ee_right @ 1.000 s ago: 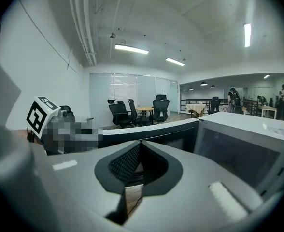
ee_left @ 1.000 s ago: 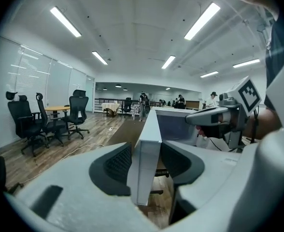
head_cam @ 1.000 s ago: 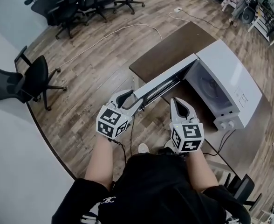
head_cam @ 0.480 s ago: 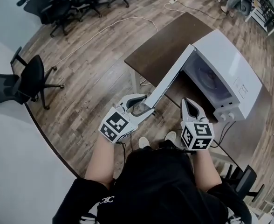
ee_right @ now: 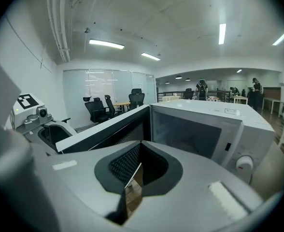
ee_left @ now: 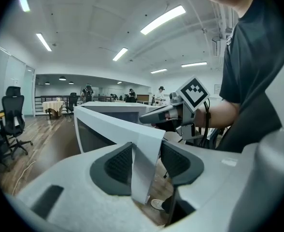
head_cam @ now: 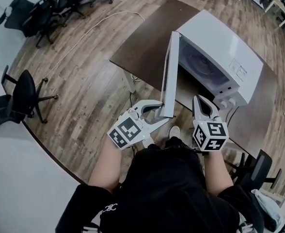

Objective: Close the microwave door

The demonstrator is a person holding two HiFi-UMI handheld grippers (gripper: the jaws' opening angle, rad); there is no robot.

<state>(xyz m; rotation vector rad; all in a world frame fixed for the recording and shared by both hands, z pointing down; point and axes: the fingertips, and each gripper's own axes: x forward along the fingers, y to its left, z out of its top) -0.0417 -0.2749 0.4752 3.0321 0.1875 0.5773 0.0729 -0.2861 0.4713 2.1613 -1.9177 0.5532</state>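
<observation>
The white microwave [head_cam: 220, 47] stands on a dark brown table [head_cam: 142, 42], and its door [head_cam: 169, 72] sticks out roughly square to the front. My left gripper [head_cam: 157, 111] is shut on the door's free edge, which runs up between the dark pads [ee_left: 118, 164] in the left gripper view. My right gripper [head_cam: 204, 105] hovers in front of the control panel with its knobs [head_cam: 225, 101], its jaws together and holding nothing. In the right gripper view the door [ee_right: 108, 129] stretches left from the open cavity [ee_right: 190, 134].
Black office chairs stand on the wooden floor at the left [head_cam: 21, 96] and far left [head_cam: 50, 4]. A white cable [head_cam: 108, 21] trails across the floor. Another chair [head_cam: 251, 171] sits at the lower right beside the table.
The door has swung from wide open to about square with the microwave. My left gripper travelled right with the door's edge, and the right gripper shifted right too.
</observation>
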